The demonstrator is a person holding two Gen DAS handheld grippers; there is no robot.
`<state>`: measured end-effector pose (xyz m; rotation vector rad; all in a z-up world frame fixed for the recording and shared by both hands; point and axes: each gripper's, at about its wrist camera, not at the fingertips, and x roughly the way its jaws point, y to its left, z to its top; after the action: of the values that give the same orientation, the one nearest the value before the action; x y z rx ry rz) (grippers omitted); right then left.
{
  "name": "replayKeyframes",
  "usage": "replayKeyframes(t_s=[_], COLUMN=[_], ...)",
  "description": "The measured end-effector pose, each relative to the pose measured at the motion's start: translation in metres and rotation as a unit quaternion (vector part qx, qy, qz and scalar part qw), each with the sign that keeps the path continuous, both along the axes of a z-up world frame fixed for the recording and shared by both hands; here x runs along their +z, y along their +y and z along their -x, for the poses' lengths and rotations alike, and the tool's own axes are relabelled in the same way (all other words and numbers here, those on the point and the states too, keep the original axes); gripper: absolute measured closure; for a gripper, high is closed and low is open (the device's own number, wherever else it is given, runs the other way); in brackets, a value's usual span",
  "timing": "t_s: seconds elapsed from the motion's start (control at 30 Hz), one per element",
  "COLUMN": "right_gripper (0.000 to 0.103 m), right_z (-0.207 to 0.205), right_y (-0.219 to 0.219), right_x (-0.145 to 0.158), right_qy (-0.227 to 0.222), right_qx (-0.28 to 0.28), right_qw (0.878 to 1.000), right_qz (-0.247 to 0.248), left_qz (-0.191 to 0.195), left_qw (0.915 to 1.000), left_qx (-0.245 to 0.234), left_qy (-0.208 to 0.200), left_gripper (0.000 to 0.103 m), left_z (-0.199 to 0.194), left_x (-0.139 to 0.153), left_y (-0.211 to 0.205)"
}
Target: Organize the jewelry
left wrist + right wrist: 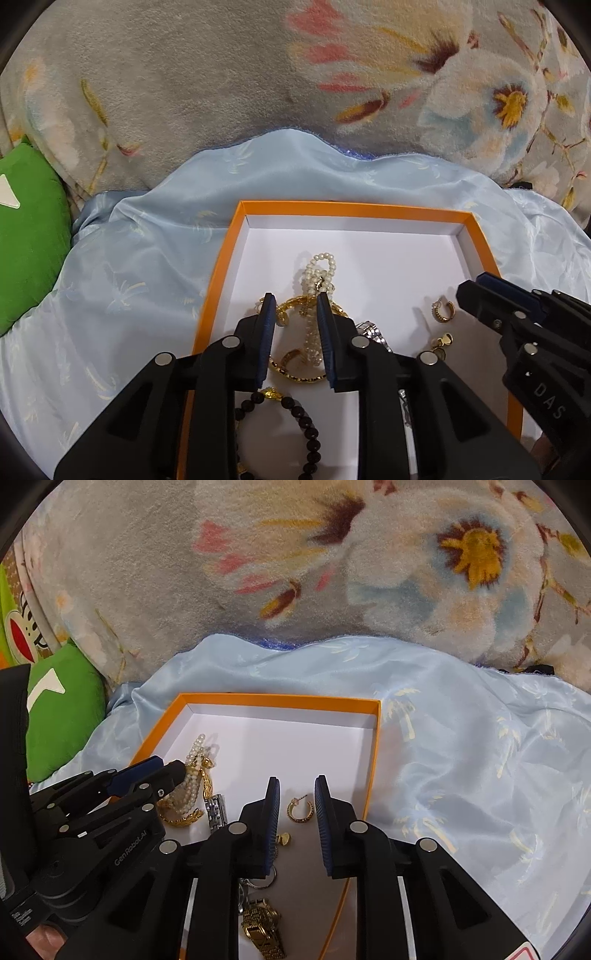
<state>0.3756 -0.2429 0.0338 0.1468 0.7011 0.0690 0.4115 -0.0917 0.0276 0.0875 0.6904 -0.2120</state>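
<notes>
I hold my left fingers (295, 301) low over the orange-rimmed box (221, 273), which sits on a pale blue satin sheet (129, 266) spread across a bed with a flowered blanket (184, 74). They stand slightly apart and grip nothing. In the gap between them I see the pearl strand (317, 273) lying tangled across a gold bangle (295, 373), and I cannot tell whether my tips touch either one. A dark bead bracelet (306, 417) lies nearer me in the same box.

My right fingers (297, 781) are also parted a little and empty. They hang over the right side of the box, framing a small gold hoop earring (300, 811). Just below it lies a second small gold piece (284, 838), and close under the camera a gold watch (264, 930). A silver watch band (216, 814) lies between the two clusters.

As I judge it, the sorting has barely begun. Everything I can see is already inside the box, but it lies loose and partly knotted together, with the far half of the white floor bare. What is left is nearly all of it: pull the pearls free of the bangle, pair the earrings, and lay each piece out apart. A green cushion (29, 240) rests off to the left, away from the work.
</notes>
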Motion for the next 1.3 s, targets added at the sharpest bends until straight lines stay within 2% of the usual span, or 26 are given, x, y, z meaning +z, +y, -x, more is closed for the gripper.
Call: replayKeyframes(t_s=[0.13, 0.27, 0.33, 0.43, 0.7, 0.8, 0.87, 0.9, 0.93, 1.0, 1.07, 1.13, 1.3], right_gripper=[0.077, 0.071, 0.071, 0.07, 0.065, 0.059, 0.046, 0.043, 0.04, 0.036, 0.025, 0.018, 0.017], right_z=[0.025, 0.064, 0.084, 0.112, 0.167, 0.186, 0.199, 0.204, 0.208, 0.213, 0.215, 0.218, 0.218], right_y=[0.0, 0.005, 0.012, 0.019, 0.031, 0.039, 0.043, 0.045, 0.049, 0.057, 0.065, 0.071, 0.075], right_x=[0.009, 0.007, 0.004, 0.0, -0.012, -0.013, -0.012, -0.012, -0.011, -0.01, -0.008, -0.007, -0.006], right_qy=[-0.012, -0.006, -0.001, 0.004, 0.024, 0.022, 0.014, 0.013, 0.013, 0.009, 0.001, -0.005, -0.004], right_qx=[-0.004, 0.001, 0.001, 0.002, -0.005, -0.01, -0.016, -0.017, -0.016, -0.018, -0.02, -0.021, -0.017], right_qw=[1.0, 1.0, 1.0, 1.0, 1.0, 0.999, 0.999, 0.999, 0.999, 0.998, 0.996, 0.995, 0.995], right_qz=[0.004, -0.003, 0.011, 0.017, 0.013, 0.031, 0.033, 0.034, 0.038, 0.058, 0.085, 0.101, 0.099], left_qz=[0.002, -0.001, -0.004, -0.02, -0.007, -0.002, -0.011, -0.017, -0.02, -0.021, -0.025, -0.032, -0.031], left_qw=[0.9998, 0.9994, 0.9993, 0.9985, 0.9988, 0.999, 0.9986, 0.998, 0.9976, 0.9971, 0.9969, 0.996, 0.9956], left_qx=[0.008, 0.01, 0.012, 0.018, 0.032, 0.036, 0.041, 0.048, 0.052, 0.055, 0.057, 0.064, 0.071], left_qy=[-0.019, -0.033, -0.036, -0.048, -0.036, -0.026, -0.031, -0.037, -0.042, -0.049, -0.049, -0.053, -0.053], left_gripper=[0.081, 0.079, 0.067, 0.067, 0.067, 0.067, 0.06, 0.051, 0.047, 0.045, 0.044, 0.042, 0.036], left_z=[0.017, 0.054, 0.078, 0.107, 0.165, 0.177, 0.186, 0.191, 0.195, 0.201, 0.203, 0.205, 0.205], left_x=[0.006, 0.008, 0.005, 0.002, -0.006, -0.009, -0.01, -0.01, -0.009, -0.008, -0.008, -0.008, -0.008], left_y=[0.006, 0.019, 0.026, 0.035, 0.056, 0.058, 0.056, 0.055, 0.055, 0.053, 0.052, 0.051, 0.051])
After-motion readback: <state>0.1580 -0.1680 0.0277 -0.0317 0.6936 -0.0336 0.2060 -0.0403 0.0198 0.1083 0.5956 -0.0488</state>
